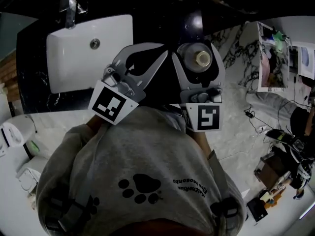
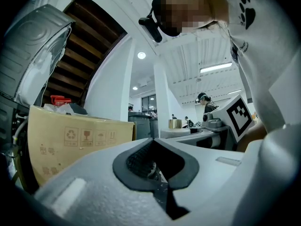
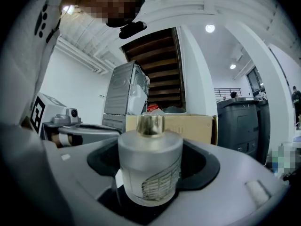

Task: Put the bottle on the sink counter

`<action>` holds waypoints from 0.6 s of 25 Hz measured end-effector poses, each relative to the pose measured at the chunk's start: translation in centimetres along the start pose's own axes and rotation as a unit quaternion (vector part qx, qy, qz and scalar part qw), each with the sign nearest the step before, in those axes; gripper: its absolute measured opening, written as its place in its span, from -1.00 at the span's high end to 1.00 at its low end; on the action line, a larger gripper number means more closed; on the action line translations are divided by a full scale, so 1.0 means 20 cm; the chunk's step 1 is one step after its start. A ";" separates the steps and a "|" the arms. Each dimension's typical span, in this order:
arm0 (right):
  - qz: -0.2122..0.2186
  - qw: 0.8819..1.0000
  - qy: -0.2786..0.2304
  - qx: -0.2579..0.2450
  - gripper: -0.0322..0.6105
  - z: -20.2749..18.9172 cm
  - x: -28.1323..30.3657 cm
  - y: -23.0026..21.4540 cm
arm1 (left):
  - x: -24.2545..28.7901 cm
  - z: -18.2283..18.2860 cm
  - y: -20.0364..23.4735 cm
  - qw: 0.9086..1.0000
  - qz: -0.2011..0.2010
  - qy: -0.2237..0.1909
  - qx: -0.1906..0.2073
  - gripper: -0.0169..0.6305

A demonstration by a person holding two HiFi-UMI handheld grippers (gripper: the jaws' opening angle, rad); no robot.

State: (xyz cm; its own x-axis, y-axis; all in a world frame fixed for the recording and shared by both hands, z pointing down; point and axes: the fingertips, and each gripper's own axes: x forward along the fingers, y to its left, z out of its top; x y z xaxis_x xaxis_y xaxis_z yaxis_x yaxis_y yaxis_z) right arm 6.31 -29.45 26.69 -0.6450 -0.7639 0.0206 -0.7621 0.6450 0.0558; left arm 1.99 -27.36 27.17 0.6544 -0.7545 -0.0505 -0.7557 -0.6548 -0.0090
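A squat frosted-glass bottle (image 3: 149, 168) with a gold cap stands upright between the jaws of my right gripper (image 3: 153, 146), which is shut on its body. From above, the bottle (image 1: 201, 59) and right gripper (image 1: 197, 47) hang over the black sink counter (image 1: 30, 77), to the right of the white basin (image 1: 74, 65). My left gripper (image 1: 164, 51) is beside them on the left, over the counter next to the basin. Its jaws are shut with nothing between them; in the left gripper view (image 2: 151, 140) the dark pads meet at the tip.
A chrome faucet (image 1: 70, 8) stands behind the basin. White marbled floor (image 1: 231, 112) lies to the right, with cables and boxes (image 1: 278, 166) on it. A white fixture (image 1: 17, 136) is at the left. A cardboard box (image 2: 70, 140) and dark bins (image 3: 244, 121) stand farther out.
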 end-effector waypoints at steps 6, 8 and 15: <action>0.031 1.000 0.001 -0.001 -0.15 -0.06 0.08 -0.15 | 0.15 -0.06 0.00 1.000 0.009 0.020 0.021 0.94; 0.041 0.999 0.003 0.007 -0.15 -0.10 0.10 -0.19 | 0.18 -0.10 0.01 0.999 0.019 0.026 0.017 0.94; 0.068 0.998 0.008 0.010 -0.15 -0.22 0.17 -0.35 | 0.28 -0.16 0.02 0.999 0.040 0.029 0.016 0.94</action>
State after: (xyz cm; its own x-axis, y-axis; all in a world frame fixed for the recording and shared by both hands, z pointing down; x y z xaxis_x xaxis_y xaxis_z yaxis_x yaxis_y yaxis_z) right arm 9.66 -36.58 30.83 -0.7411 -0.6700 0.0434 -0.6693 0.7424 0.0314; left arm 5.47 -32.05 30.14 0.5910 -0.8067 0.0053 -0.8059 -0.5907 -0.0387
